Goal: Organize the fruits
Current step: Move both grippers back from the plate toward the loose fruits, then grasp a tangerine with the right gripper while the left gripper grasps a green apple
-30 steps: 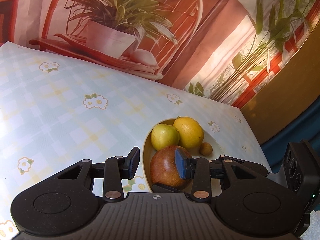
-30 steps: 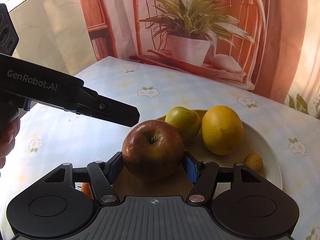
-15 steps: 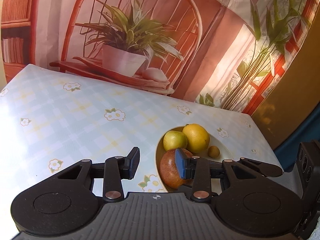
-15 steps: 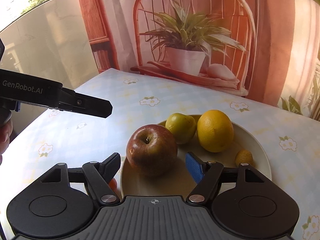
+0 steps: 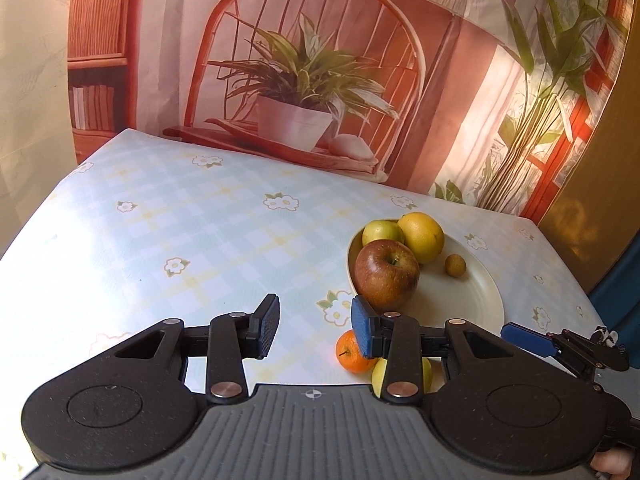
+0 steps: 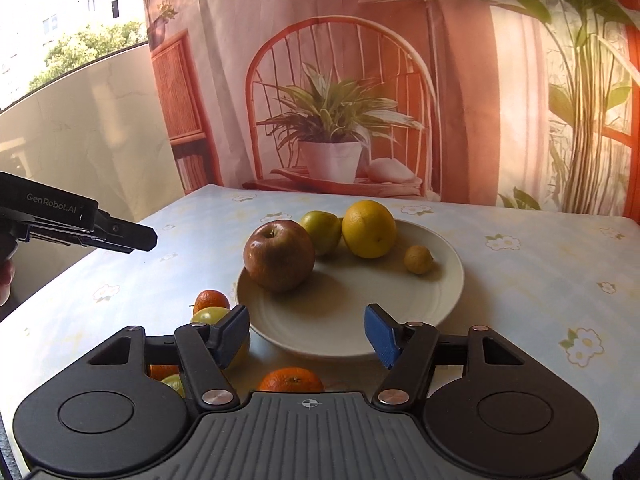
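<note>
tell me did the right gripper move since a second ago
Yes. The right gripper let go of the red apple and backed toward the near rim of the plate, jaws open and empty.

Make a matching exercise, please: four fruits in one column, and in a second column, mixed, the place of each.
Fruits:
1. red apple
2. large yellow citrus
3. small yellow fruit
4. orange tangerine

Places:
A. off the plate, on the table just in front of its near rim
B. on the plate, alone at its right side
C. on the plate, at its left edge
D. on the plate, at the back, beside the green apple

Pairs: 1-C, 2-D, 3-B, 4-A
</note>
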A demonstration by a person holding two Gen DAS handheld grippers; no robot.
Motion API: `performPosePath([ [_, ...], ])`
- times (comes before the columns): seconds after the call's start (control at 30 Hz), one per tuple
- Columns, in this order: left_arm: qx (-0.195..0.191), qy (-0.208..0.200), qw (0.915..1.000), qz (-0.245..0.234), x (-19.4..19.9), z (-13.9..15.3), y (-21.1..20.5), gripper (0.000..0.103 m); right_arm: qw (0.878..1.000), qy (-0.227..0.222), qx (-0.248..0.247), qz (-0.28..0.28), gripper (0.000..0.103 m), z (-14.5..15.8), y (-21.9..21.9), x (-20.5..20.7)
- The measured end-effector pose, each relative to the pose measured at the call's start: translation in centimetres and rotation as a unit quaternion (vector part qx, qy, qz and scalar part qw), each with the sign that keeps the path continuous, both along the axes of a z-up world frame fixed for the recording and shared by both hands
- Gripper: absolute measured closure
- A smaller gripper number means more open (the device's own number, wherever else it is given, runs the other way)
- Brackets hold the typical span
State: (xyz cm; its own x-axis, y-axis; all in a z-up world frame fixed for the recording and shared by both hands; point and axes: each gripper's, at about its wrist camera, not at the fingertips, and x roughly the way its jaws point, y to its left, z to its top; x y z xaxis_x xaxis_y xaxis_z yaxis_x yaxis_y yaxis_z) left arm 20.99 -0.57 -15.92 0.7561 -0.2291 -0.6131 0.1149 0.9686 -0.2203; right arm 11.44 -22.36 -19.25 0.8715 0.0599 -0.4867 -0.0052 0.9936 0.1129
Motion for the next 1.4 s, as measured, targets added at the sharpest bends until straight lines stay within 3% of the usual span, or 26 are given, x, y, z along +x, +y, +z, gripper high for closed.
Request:
performPosePath([
  [0.2, 0.018, -0.016, 0.9997, 0.009, -1.9, 0.0, -0.6, 0.061, 1.0, -0.001, 0.005, 0.008, 0.052, -1.5, 0.0, -1.7],
  [0.37, 0.009, -0.01, 0.9999, 0.002, -2.7, -0.4, -0.5, 0.06, 1.0, 0.004, 0.0, 0.012, 0.06, -2.0, 0.4, -1.9],
  [0.7, -0.013, 0.017, 0.9997, 0.011, -3.3, -1.7, -0.1, 0.06, 0.998, 0.043, -0.008, 0.04, 0.06, -2.5, 1.0, -0.9],
  [1.4, -0.034, 0.038, 0.9987, 0.003, -3.5, -2.0, 0.2, 0.06, 0.998, 0.052, -0.009, 0.039, 0.067, -2.6, 0.9, -0.8],
])
